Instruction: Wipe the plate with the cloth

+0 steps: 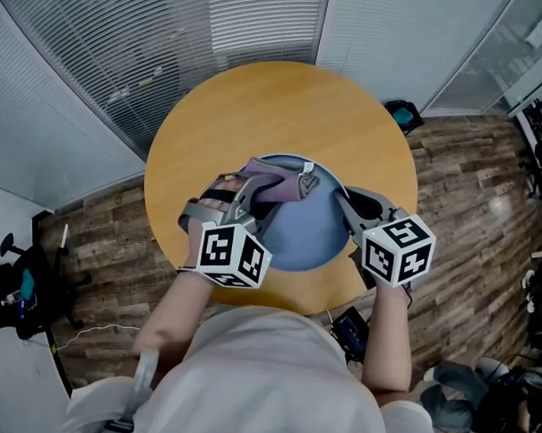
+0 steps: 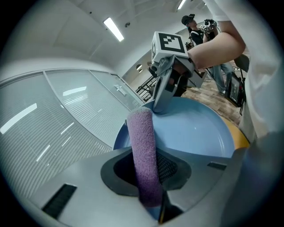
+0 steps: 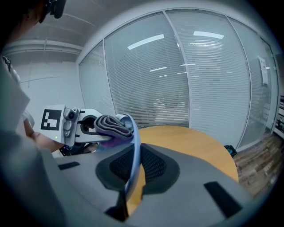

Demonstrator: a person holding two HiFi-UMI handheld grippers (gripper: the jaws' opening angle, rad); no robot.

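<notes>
1. The left gripper (image 1: 257, 193) is closed tight on the folded purple cloth (image 1: 277, 186). The cloth stands up between its jaws as a thick roll.
2. The right gripper (image 1: 348, 207) is clamped on the blue plate (image 1: 302, 230) and pinches the rim at the plate's 3 o'clock. Its own view shows the rim edge-on between the jaws.
3. The plate is lifted and tilted. It hangs over the 6 o'clock part of the surface (image 1: 285, 104) and does not lie on it.
4. The cloth meets the plate at about its 11 o'clock, over the rim, so the wiping looks under way.
5. The plate's face looks smooth and shows no marks. How much of it is already wiped cannot be told.
6. What probably remains is the rest of the face and rim, and then setting the plate down.
7. The surface is a round top of pale wood.
8. The floor (image 1: 469, 202) is dark wood plank. A dark bag (image 1: 403, 114) lies on it at the surface's 2 o'clock, and a thin cable (image 1: 96, 331) runs at 8 o'clock.
9. Glass walls with blinds (image 1: 216, 29) close the room from 9 to 12 o'clock.
10. Strip lights (image 2: 113, 29) run along the ceiling, and a bystander (image 2: 194, 31) stands far back in the left gripper view.
</notes>
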